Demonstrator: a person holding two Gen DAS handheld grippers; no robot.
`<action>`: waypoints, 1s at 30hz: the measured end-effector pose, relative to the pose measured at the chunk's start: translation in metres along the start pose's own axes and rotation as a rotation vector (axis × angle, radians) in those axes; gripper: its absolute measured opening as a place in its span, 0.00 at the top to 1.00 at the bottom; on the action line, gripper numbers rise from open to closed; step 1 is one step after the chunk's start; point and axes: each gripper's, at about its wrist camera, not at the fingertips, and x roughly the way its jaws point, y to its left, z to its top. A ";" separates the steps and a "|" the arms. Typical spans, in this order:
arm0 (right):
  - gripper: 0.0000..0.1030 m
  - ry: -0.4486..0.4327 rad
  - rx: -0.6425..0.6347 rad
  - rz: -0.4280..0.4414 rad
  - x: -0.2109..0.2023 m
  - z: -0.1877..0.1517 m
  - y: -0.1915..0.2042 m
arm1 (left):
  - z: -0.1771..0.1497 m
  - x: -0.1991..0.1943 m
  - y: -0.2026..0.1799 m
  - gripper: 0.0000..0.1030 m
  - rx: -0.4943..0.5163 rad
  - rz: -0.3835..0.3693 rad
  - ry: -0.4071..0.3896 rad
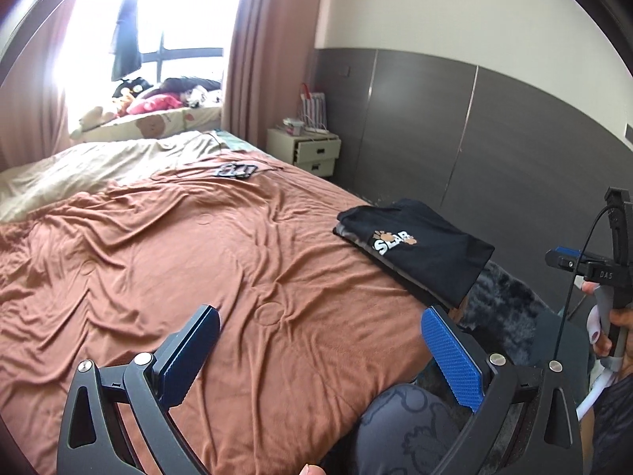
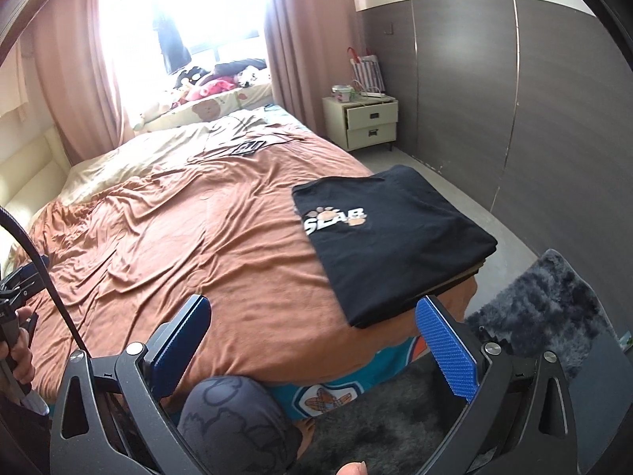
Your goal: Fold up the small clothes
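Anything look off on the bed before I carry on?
The folded black shirt sits at the corner of the brown bedcover, one corner jutting past the edge. The nightstand's top drawer hangs open. Both grippers are open and empty.

wide bare bedspread [image 2: 190, 229], folded black shirt [image 2: 395, 237] stacked at right corner

Left claw [image 1: 320, 352] and right claw [image 2: 312, 340] both gape wide, holding nothing.
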 end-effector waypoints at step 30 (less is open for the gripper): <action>0.00 -0.078 -0.062 0.049 -0.069 -0.106 0.044 | -0.121 -0.158 -0.022 0.00 -0.061 0.126 -0.188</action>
